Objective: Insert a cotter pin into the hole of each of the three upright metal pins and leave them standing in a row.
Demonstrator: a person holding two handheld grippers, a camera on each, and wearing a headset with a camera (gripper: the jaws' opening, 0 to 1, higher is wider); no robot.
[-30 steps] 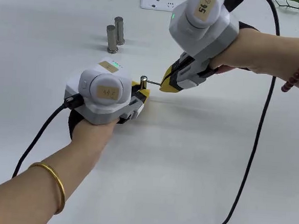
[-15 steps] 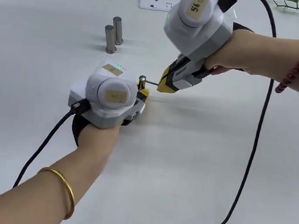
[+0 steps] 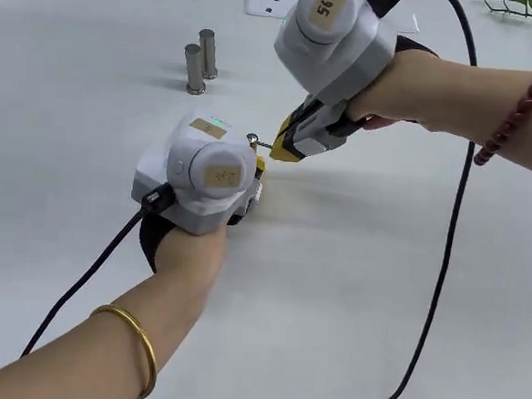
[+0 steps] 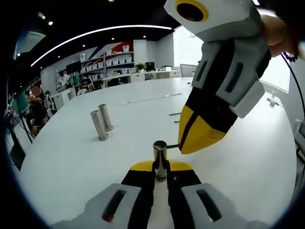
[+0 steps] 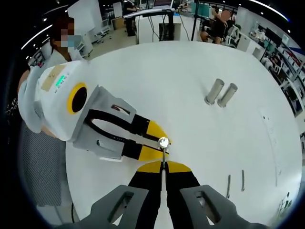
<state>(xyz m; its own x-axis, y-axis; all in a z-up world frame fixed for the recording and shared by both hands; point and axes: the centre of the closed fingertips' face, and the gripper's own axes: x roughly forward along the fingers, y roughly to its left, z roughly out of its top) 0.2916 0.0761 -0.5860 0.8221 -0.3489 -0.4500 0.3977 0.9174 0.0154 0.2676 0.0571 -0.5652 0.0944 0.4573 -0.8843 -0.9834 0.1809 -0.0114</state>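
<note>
My left gripper [image 4: 160,169] is shut on an upright metal pin [image 4: 160,157], which stands on the white table; the same pin [image 3: 252,141] peeks out beside that gripper [image 3: 255,167] in the head view. My right gripper [image 3: 277,149] is shut on a thin cotter pin [image 3: 264,145], whose tip meets the pin's head from the right. In the right gripper view the cotter pin [image 5: 163,155] runs from my jaws up to the pin's top [image 5: 163,141]. Two more upright metal pins [image 3: 200,60] stand side by side at the back left, also in the left gripper view [image 4: 102,123].
A white power strip [image 3: 267,5] lies at the table's far edge. Loose cotter pins [image 5: 235,181] lie on the table to the right in the right gripper view. Black cables trail from both grippers, one [image 3: 444,267] curving down the right side.
Both grippers have stayed joined at the pin. The head camera has shifted, and the left hand has rolled slightly.
</note>
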